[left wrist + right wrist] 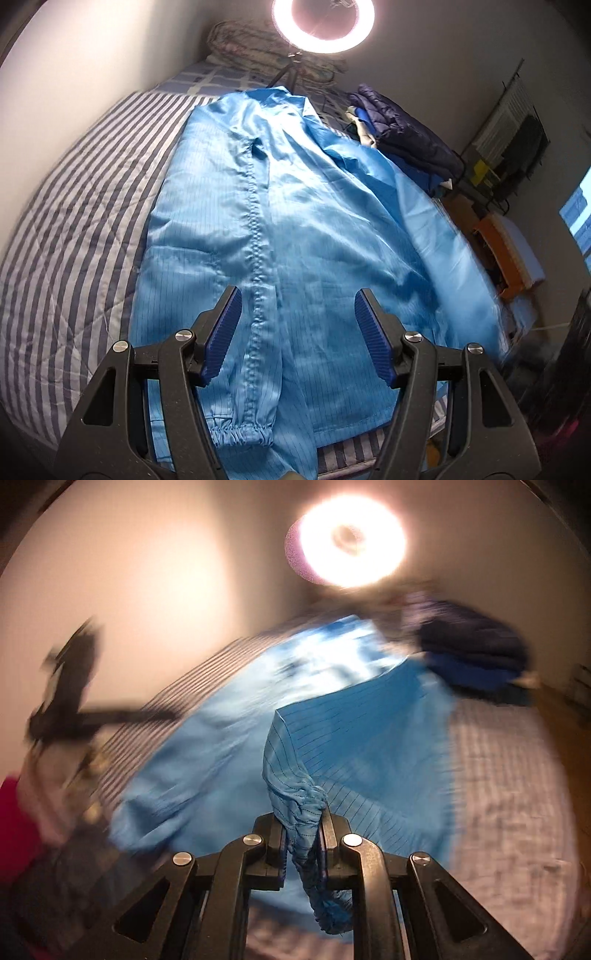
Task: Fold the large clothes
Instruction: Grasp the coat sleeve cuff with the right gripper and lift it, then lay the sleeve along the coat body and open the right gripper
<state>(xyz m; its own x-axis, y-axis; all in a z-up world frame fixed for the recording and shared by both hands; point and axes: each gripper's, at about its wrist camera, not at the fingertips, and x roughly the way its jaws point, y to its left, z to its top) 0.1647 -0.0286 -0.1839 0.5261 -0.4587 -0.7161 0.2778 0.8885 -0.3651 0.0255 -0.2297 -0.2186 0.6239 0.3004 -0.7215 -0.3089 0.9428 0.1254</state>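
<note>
Now right gripper (302, 823) on blue coat's cuff (295, 805)

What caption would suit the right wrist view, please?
Right gripper shut on the blue coat's elastic cuff, sleeve lifted over the bed.

A big shiny light-blue coat (295, 221) lies spread out along the bed (74, 221). One sleeve lies flat on top of it. The other sleeve's bunched cuff (299, 805) is lifted up off the bed.

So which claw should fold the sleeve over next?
The right claw, probably. It is already shut on the sleeve cuff of the blue coat, while the left claw hangs open above it.
</note>
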